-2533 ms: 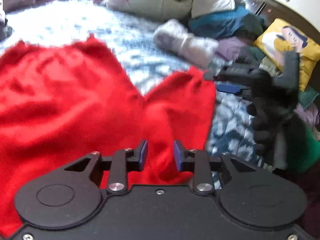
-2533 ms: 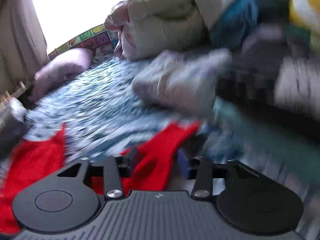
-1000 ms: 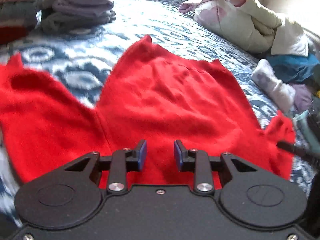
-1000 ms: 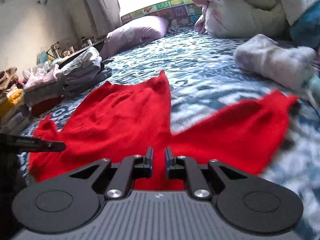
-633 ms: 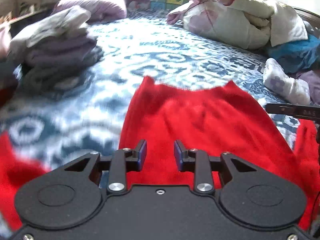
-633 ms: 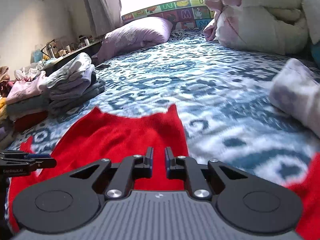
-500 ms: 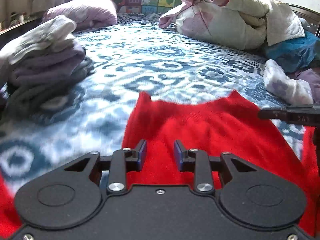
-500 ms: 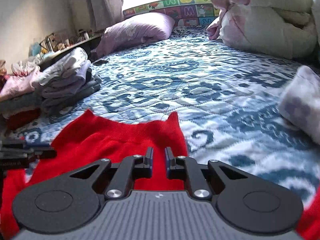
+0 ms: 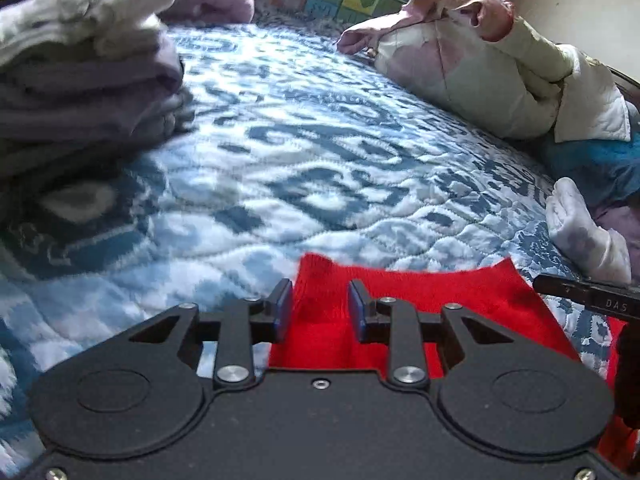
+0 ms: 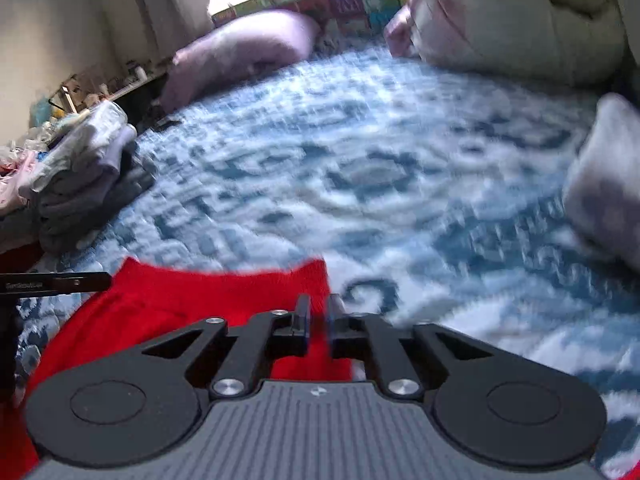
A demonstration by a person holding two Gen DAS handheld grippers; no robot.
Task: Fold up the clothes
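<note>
Red garment [image 9: 400,304] lies on the bed, its far hem a straight edge with a raised corner at each end, spread over the blue-and-white patterned quilt [image 9: 304,152]. Left tongs [image 9: 320,310] sit over the left corner of that hem, jaws a moderate gap apart, red cloth showing between the blue pads; whether the pads press the cloth I cannot tell. Right tongs [image 10: 316,320] sit at the right corner, jaws drawn narrow with a strip of red in the slot; grip on the cloth not clear from this angle.

Left wrist view only: a dark bar of the other tool [image 9: 588,298] enters from the right edge beside the hem, a pale rolled garment [image 9: 584,236] just beyond it, a blue heap [image 9: 592,164] behind, and a cream and pink bundle of bedding [image 9: 488,80] at the far right.

Right wrist view only, and blurred: the left tool's arm [image 10: 56,282] crossing at the left edge, a wall and curtain [image 10: 160,4], cluttered shelf items. Both views: folded stack of grey and lilac clothes [image 10: 84,176] at left, lilac pillow [image 10: 240,56] at the head.
</note>
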